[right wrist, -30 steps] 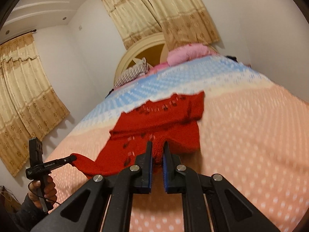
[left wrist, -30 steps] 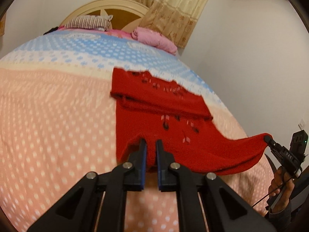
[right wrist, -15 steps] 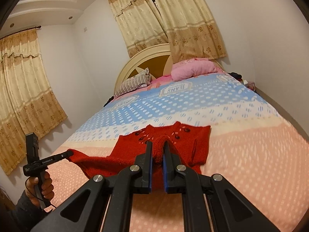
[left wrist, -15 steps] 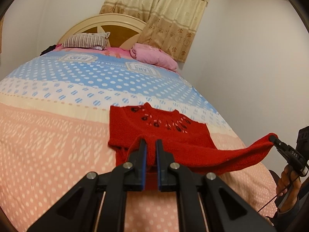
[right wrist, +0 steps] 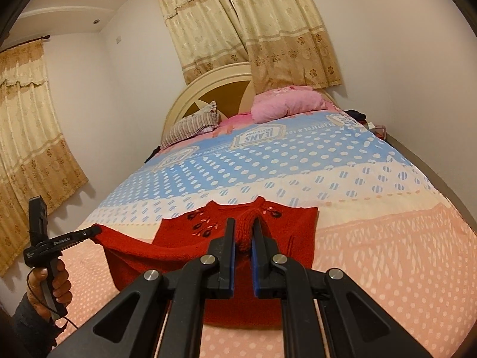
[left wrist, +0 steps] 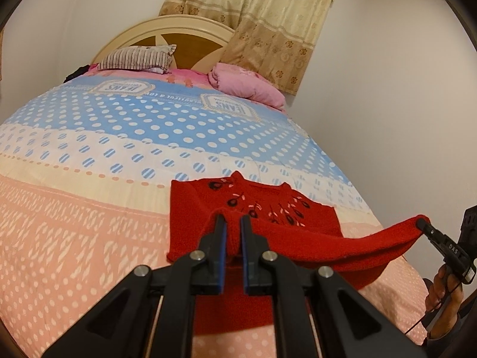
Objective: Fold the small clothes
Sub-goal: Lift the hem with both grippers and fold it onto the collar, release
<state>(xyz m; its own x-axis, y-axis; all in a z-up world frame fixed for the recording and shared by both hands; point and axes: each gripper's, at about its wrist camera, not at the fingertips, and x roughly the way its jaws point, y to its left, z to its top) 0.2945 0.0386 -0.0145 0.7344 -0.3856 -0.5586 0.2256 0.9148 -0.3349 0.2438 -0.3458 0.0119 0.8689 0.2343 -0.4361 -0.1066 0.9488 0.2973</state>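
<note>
A small red knitted sweater [left wrist: 256, 205] with dark and pink embroidery near its neckline lies on the bed. Its near hem is lifted off the cover and stretched between both grippers, hanging over the flat upper part. My left gripper [left wrist: 232, 223] is shut on one hem corner. My right gripper [right wrist: 244, 226] is shut on the other corner, where the red knit bunches between the blue pads. In the left wrist view the right gripper [left wrist: 421, 223] shows at the far right, held by a hand. In the right wrist view the left gripper [right wrist: 97, 230] shows at the left.
The bed cover [left wrist: 89, 208] is peach with white dots near me, then cream and blue farther off. A striped pillow [left wrist: 137, 58] and a pink pillow [left wrist: 247, 85] lie by the headboard [left wrist: 167, 29]. Curtains [right wrist: 256, 24] hang behind; a white wall runs along the bed's right edge.
Both grippers have risen and carried the sweater's near hem forward over its body, toward the neckline. The lower half is now folded up off the bed; more of the headboard shows.
</note>
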